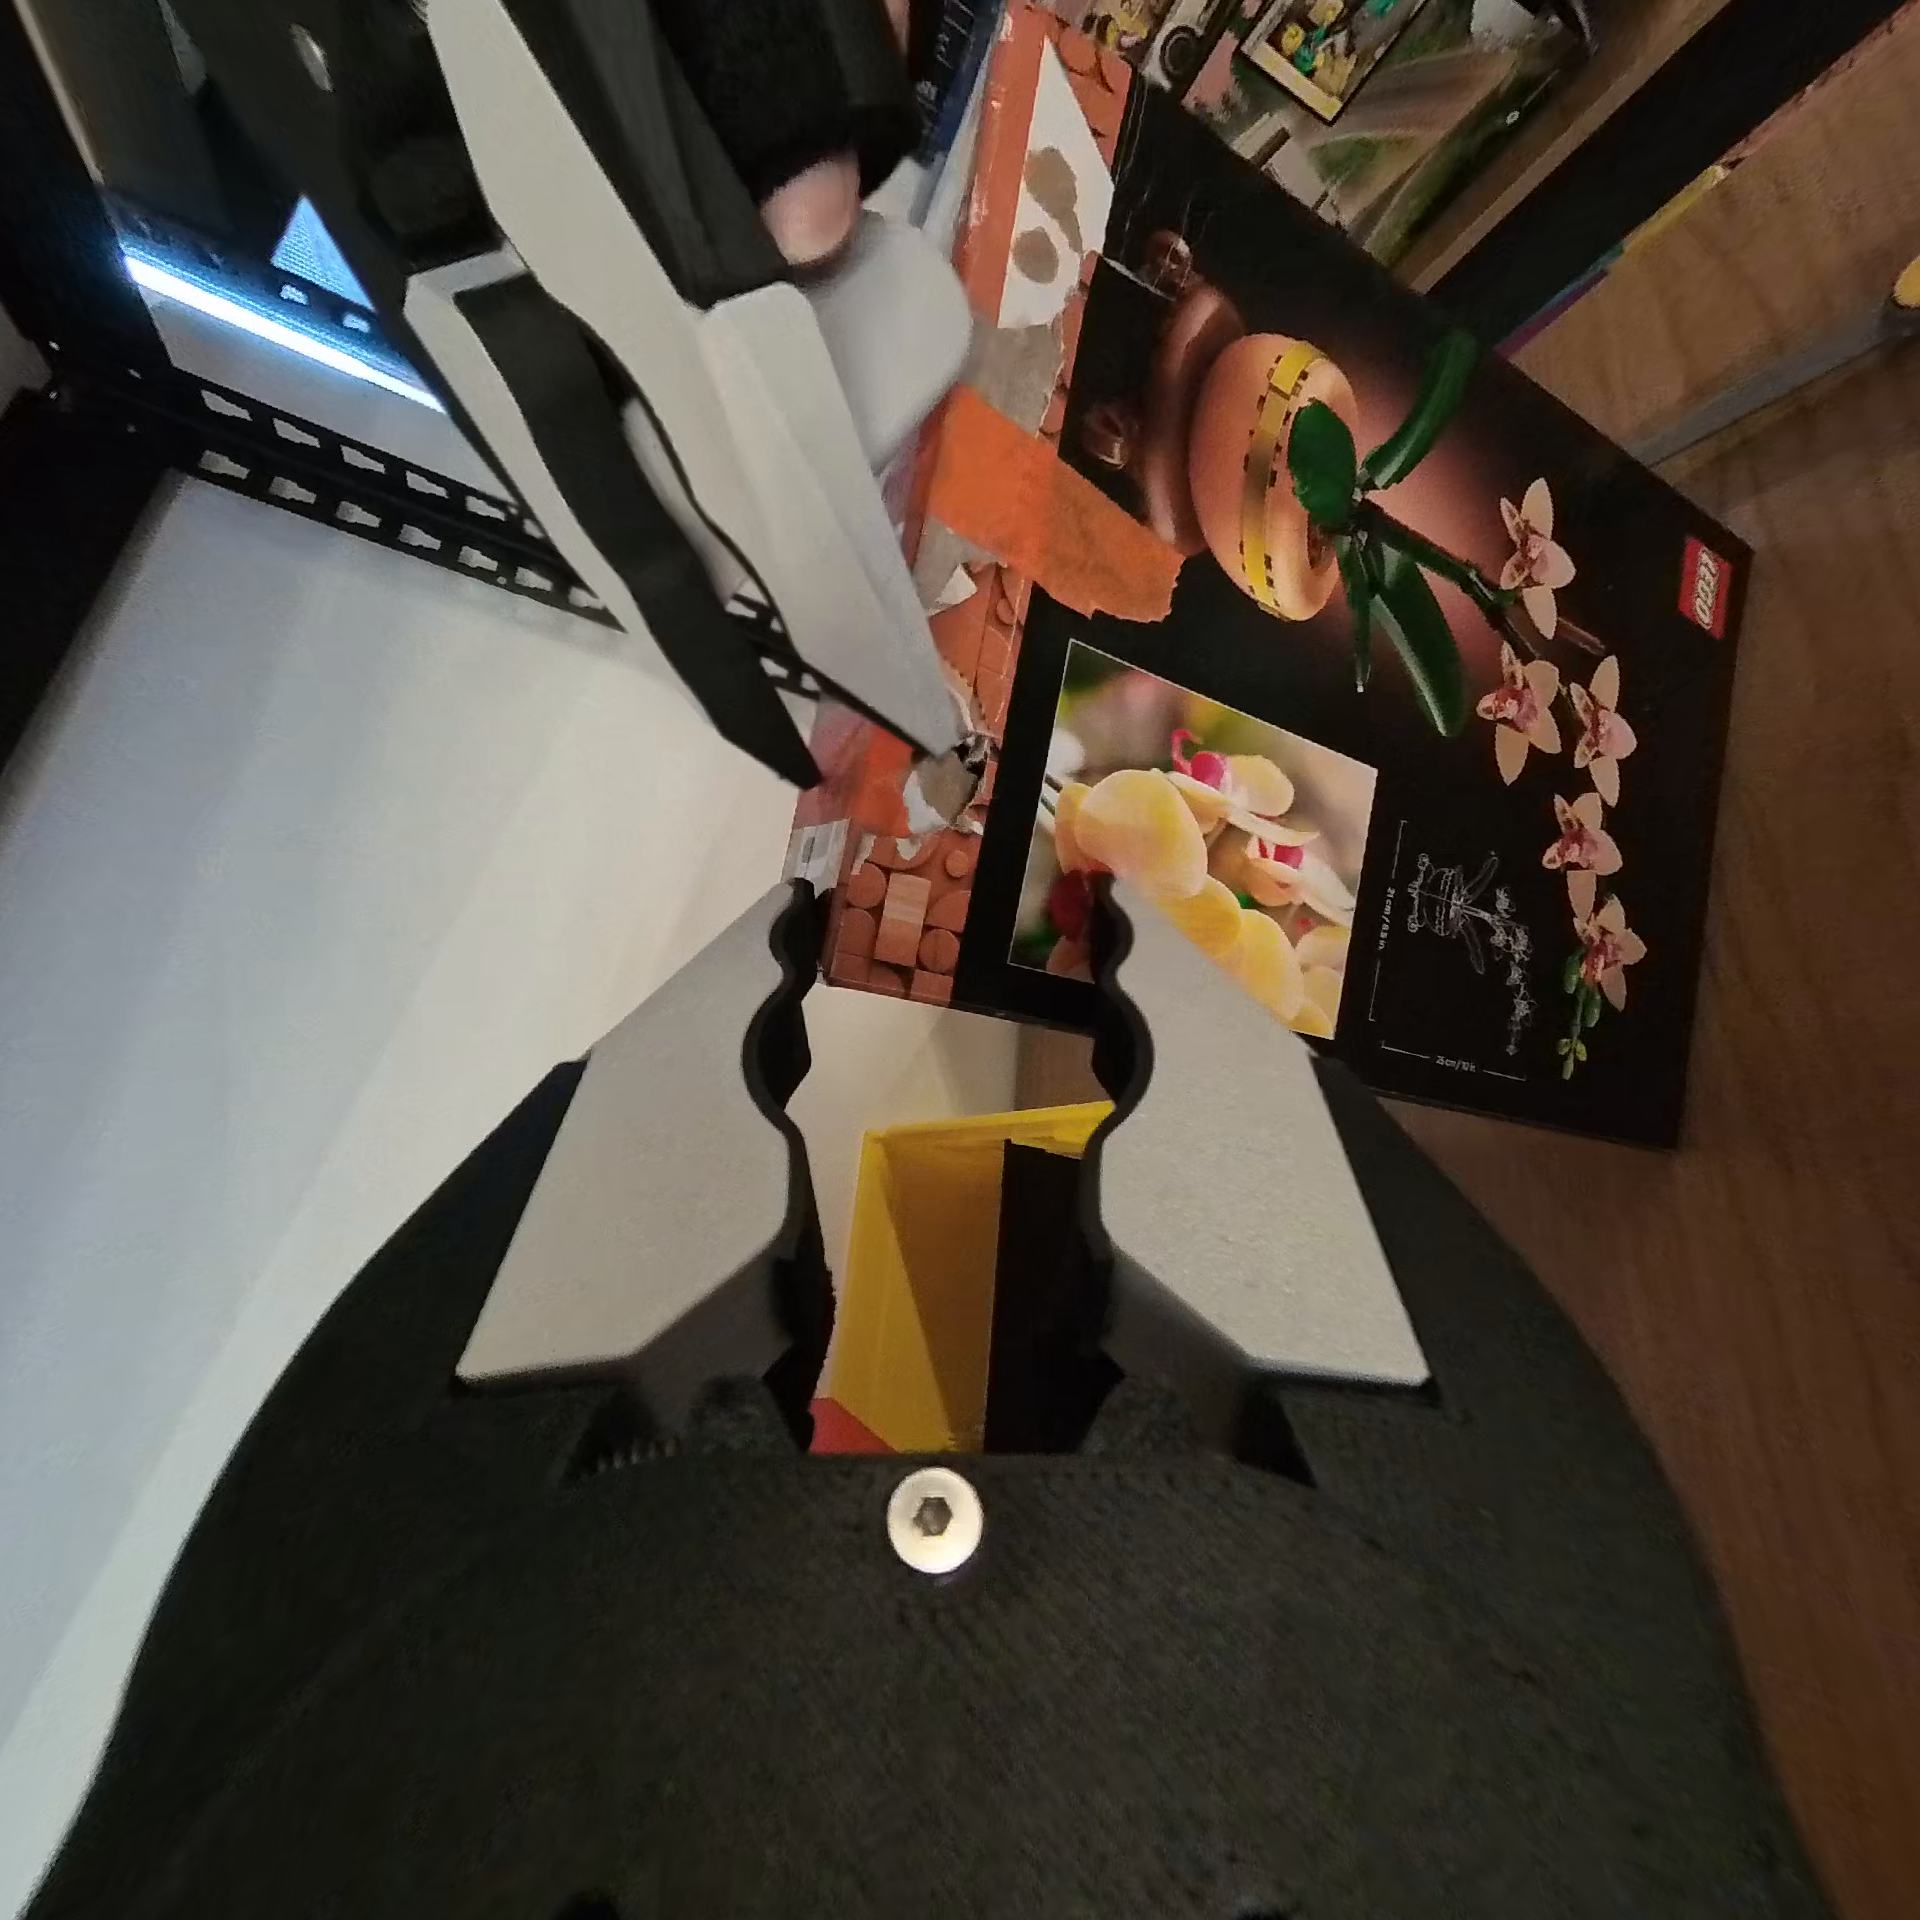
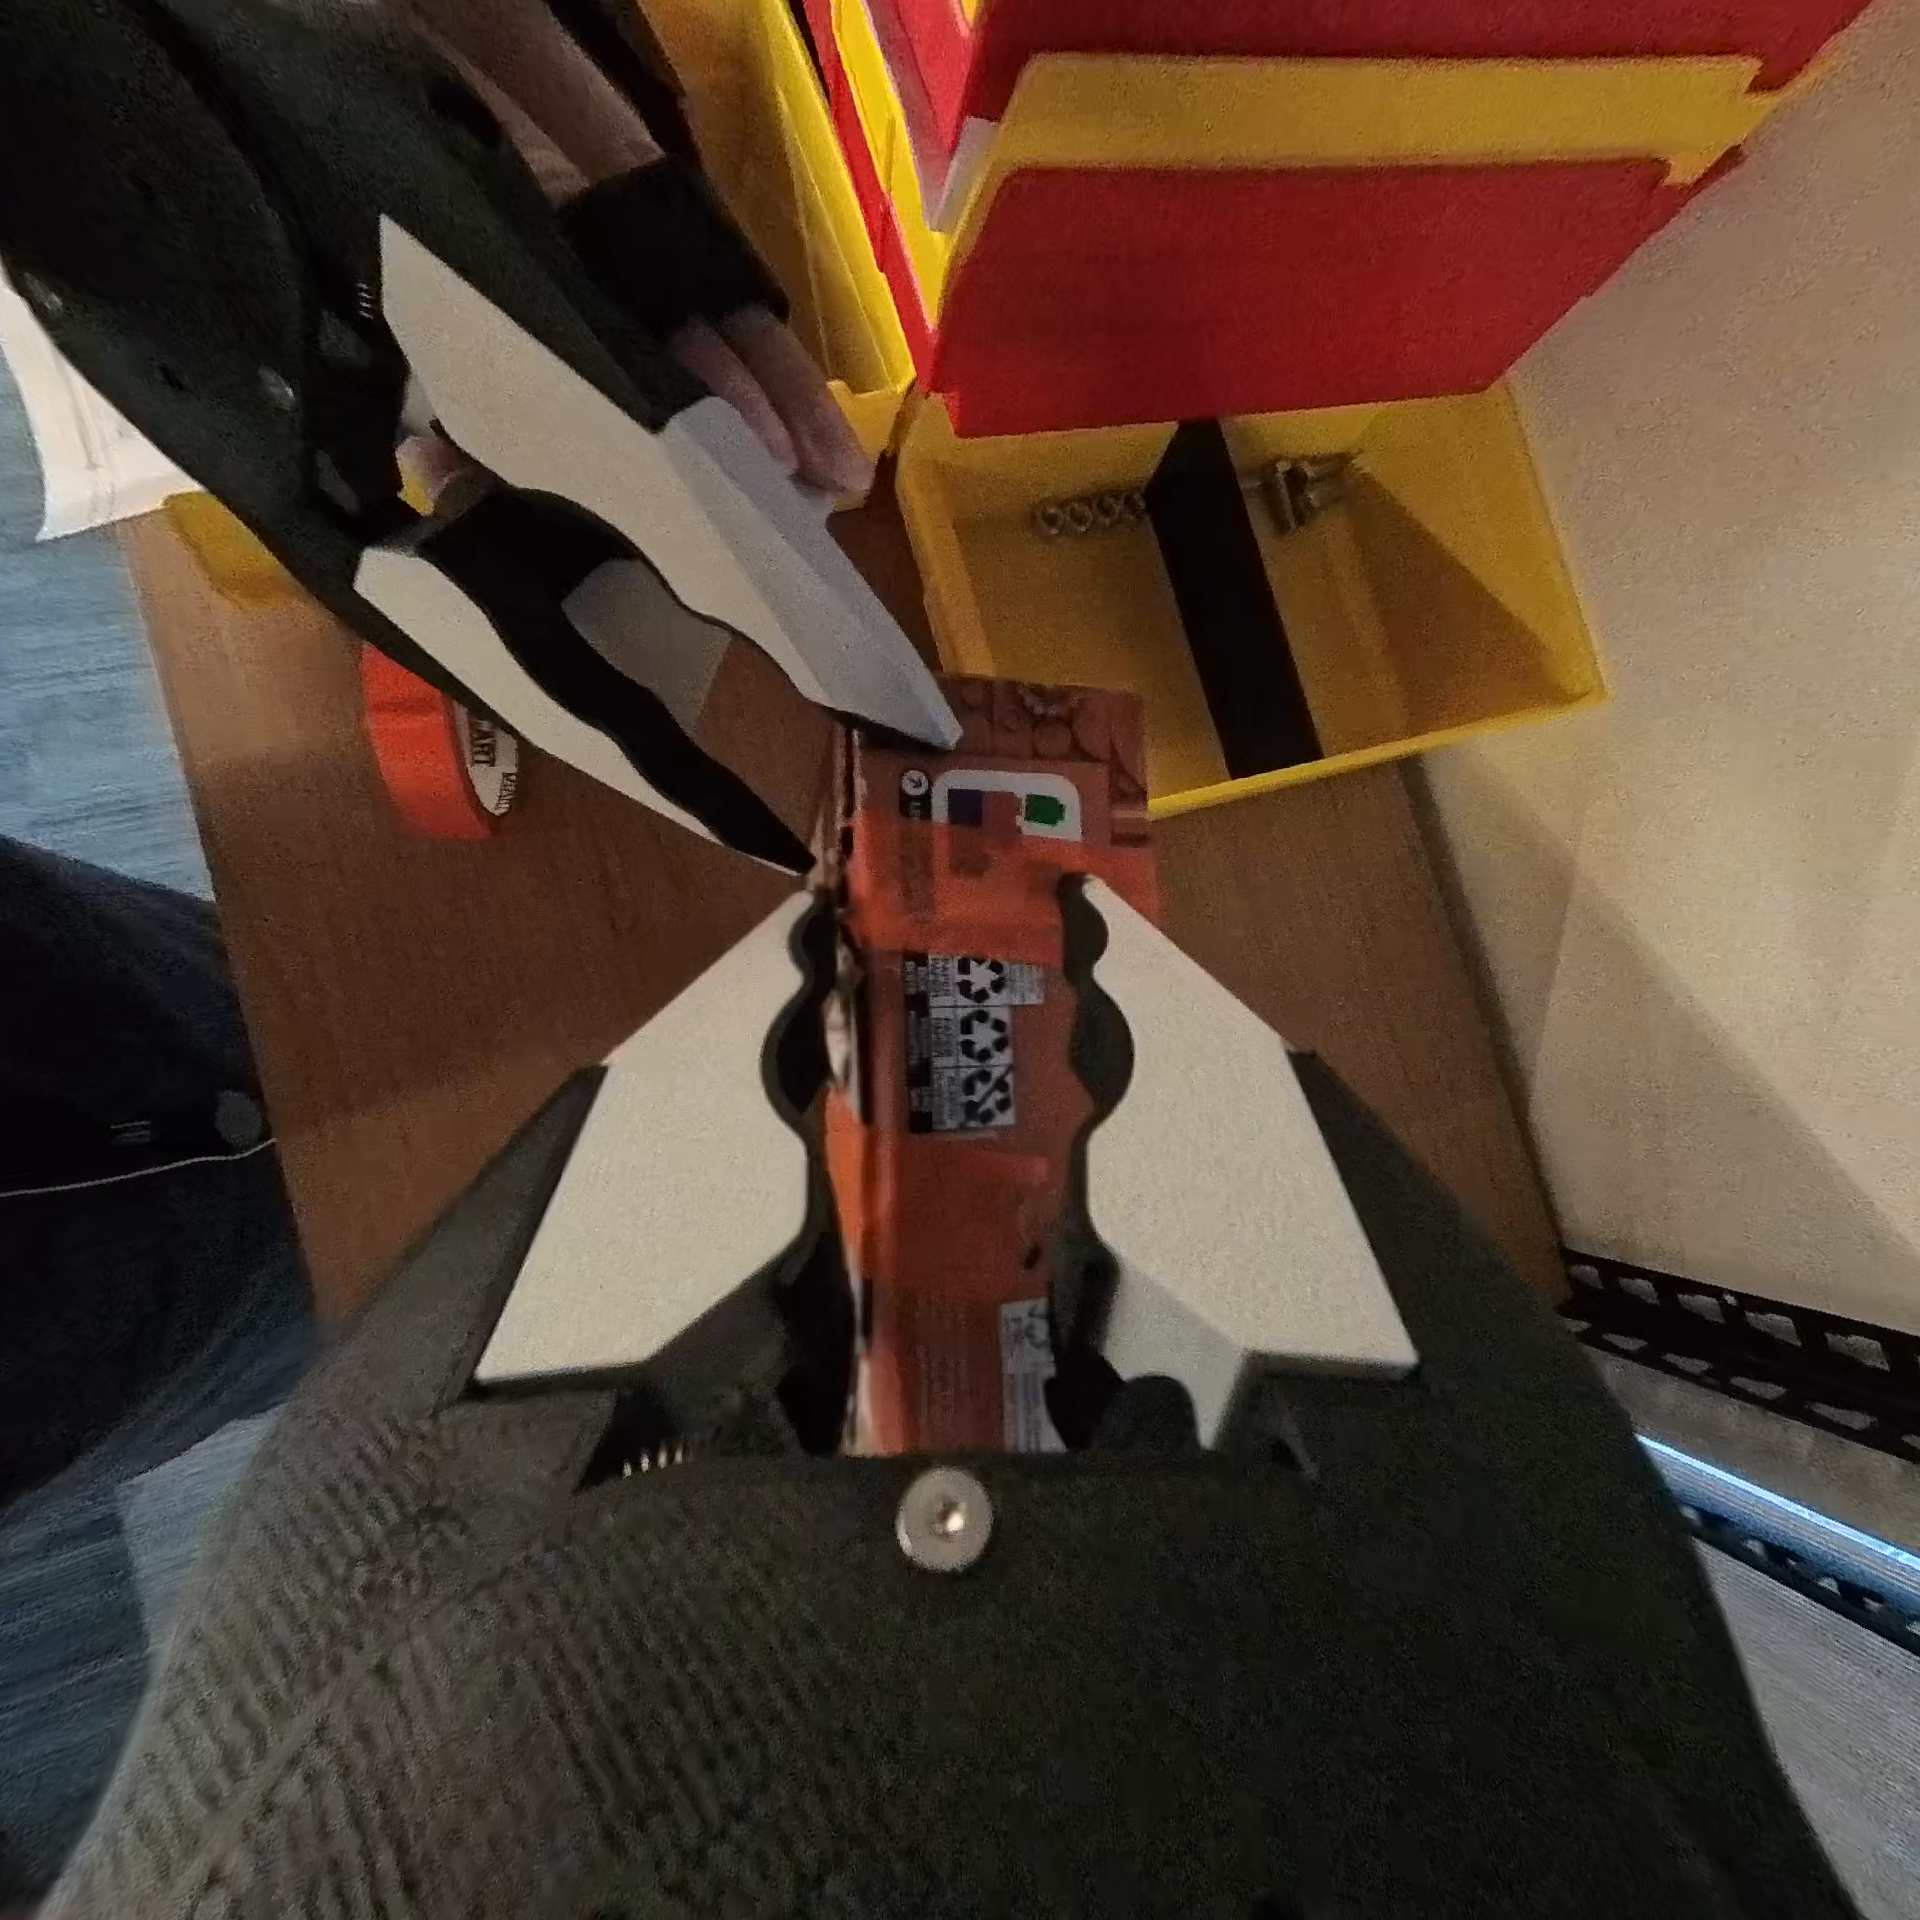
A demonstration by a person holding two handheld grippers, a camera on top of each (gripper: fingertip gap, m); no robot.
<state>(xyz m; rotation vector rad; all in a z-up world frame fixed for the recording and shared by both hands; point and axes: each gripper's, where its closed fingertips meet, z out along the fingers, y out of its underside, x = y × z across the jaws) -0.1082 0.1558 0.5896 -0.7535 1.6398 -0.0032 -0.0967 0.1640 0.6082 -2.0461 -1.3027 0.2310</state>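
Object counts, wrist views.
Two grippers: left gripper, right gripper. One flower-printed box; one orange tape roll; one open yellow bin with one black divider; one wooden table.

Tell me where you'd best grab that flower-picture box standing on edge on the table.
Grip the box across its narrow orange top side, coming from above. It stands on edge on the wooden table, its broad picture faces upright; only that thin width fits between jaws, as the right gripper straddling it shows.
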